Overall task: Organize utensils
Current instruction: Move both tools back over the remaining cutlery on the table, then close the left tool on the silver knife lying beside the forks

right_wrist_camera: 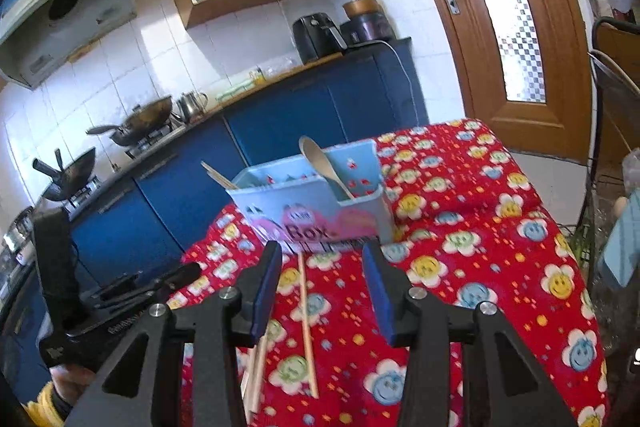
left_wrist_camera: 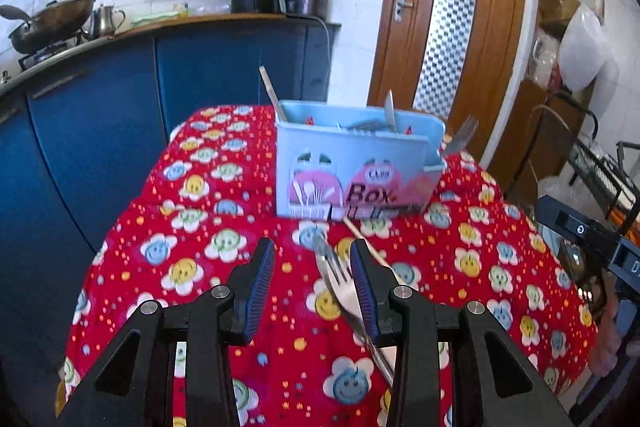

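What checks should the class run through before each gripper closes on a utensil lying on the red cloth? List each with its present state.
1. Fork lies between the left gripper fingers: ok, though close to the right-hand finger.
2. Left gripper open, gripping nothing: ok.
3. Chopstick lies between the right gripper fingers: ok.
4. Second chopstick clear of the fingers: not ok, it lies under the left-hand finger.
5. Blue utensil box upright on the red cloth: ok.
6. Free compartment for the fork: cannot tell.
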The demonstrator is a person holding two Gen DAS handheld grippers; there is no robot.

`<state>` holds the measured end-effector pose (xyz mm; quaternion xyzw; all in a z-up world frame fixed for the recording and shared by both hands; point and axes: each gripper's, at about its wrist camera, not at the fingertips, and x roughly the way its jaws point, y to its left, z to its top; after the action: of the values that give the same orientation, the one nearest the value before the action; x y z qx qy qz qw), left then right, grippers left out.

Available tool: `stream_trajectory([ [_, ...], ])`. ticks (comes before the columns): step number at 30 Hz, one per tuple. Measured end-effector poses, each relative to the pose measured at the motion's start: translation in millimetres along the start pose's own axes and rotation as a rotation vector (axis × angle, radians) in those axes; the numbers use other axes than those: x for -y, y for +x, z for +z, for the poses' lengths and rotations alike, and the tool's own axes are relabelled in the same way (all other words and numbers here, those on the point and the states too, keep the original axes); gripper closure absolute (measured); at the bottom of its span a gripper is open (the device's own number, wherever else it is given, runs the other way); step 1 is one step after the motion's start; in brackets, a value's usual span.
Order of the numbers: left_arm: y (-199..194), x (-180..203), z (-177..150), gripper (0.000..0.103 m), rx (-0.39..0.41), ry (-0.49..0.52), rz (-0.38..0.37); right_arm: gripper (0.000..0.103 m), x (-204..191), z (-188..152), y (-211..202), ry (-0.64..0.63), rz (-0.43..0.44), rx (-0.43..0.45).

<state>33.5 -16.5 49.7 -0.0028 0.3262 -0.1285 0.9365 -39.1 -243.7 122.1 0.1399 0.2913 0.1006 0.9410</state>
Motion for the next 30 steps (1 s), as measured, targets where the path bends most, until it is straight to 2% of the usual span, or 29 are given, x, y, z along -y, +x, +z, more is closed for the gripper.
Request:
stream_trajectory([
  [8,20,7,-13,0.063,-0.108,0.003,-0.025,0.058,13,-19,10,0.006,-0.025,-0.062],
  [21,41,26,-32,0.063,-0.206,0.009,-0.040,0.058,20,-34,12,0.047,0.005,-0.091],
  [24,47,27,-35,0.068,-0.228,-0.004,-0.040,0.058,23,-35,10,0.052,0.008,-0.088],
  [27,51,28,-36,0.068,-0.241,-0.025,-0.048,0.058,25,-35,9,0.058,0.012,-0.086],
  [29,54,28,-35,0.072,-0.249,-0.036,-0.054,0.058,26,-36,10,0.063,0.014,-0.088],
  [30,55,27,-36,0.077,-0.254,-0.043,-0.062,0.058,26,-36,11,0.065,0.016,-0.090],
])
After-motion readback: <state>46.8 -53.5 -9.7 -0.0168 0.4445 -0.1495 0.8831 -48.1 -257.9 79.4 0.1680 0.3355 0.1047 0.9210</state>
